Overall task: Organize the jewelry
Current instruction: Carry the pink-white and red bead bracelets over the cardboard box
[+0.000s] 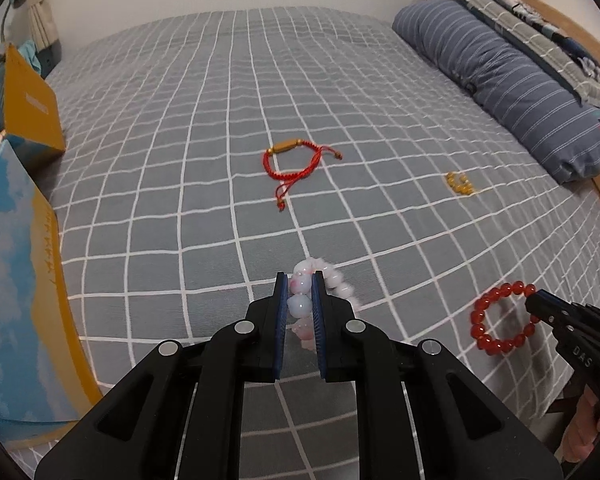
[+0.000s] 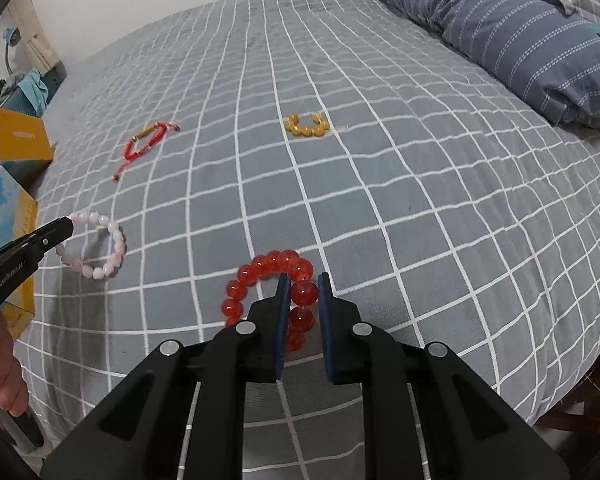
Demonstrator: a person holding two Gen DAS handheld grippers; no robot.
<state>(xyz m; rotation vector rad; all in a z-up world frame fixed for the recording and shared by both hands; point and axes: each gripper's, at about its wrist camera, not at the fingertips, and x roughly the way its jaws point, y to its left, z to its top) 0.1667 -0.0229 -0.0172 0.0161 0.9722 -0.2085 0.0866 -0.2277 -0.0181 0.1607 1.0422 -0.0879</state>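
My left gripper point(image 1: 300, 280) is shut on a pale pink bead bracelet point(image 1: 300, 305), held just above the bed; it also shows in the right wrist view point(image 2: 100, 246). My right gripper point(image 2: 303, 280) is shut on a red bead bracelet point(image 2: 268, 264), which also shows in the left wrist view point(image 1: 496, 320). A red cord bracelet with a gold tube point(image 1: 294, 160) lies mid-bed. A yellow bead bracelet point(image 2: 306, 125) lies further right. An open box with a blue-sky lining and yellow rim point(image 1: 16, 280) stands at the left.
The bed has a grey checked sheet point(image 1: 220, 100). A striped blue pillow point(image 1: 512, 80) lies along the right. A yellow box lid point(image 1: 30, 108) stands at the far left. The bed's near edge drops off at the lower right in the right wrist view.
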